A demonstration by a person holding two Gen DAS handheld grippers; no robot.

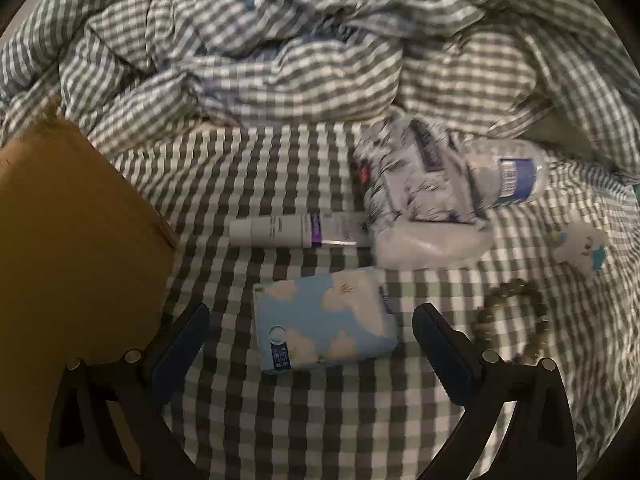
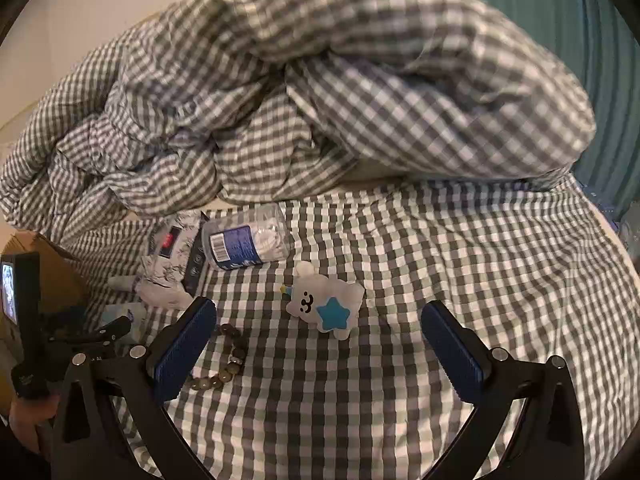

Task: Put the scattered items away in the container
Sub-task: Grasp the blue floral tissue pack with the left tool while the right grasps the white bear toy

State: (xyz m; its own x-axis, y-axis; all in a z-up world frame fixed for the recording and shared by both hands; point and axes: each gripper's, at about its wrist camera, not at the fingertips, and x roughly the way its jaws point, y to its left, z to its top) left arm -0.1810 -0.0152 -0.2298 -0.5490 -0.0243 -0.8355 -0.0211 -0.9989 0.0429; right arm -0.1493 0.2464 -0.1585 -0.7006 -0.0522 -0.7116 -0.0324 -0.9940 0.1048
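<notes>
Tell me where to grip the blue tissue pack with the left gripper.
Grip the blue tissue pack across its short sides, coming straight down from above. It lies flat on the checked sheet, already between the open left gripper fingers.

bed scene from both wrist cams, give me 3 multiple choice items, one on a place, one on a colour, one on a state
1. What lies between the left gripper's fingers?
A. bead bracelet
B. light blue tissue pack
C. clear jar

2. What colour is the star on the white plush toy?
A. red
B. yellow
C. blue

3. How does the clear jar with the blue label sit?
A. on its side
B. upright
C. inside the cardboard box

Answers:
1. B, the tissue pack sits between the open fingers, while the bead bracelet lies outside them.
2. C, the star is plainly blue.
3. A, it lies sideways on the checked sheet.
</notes>
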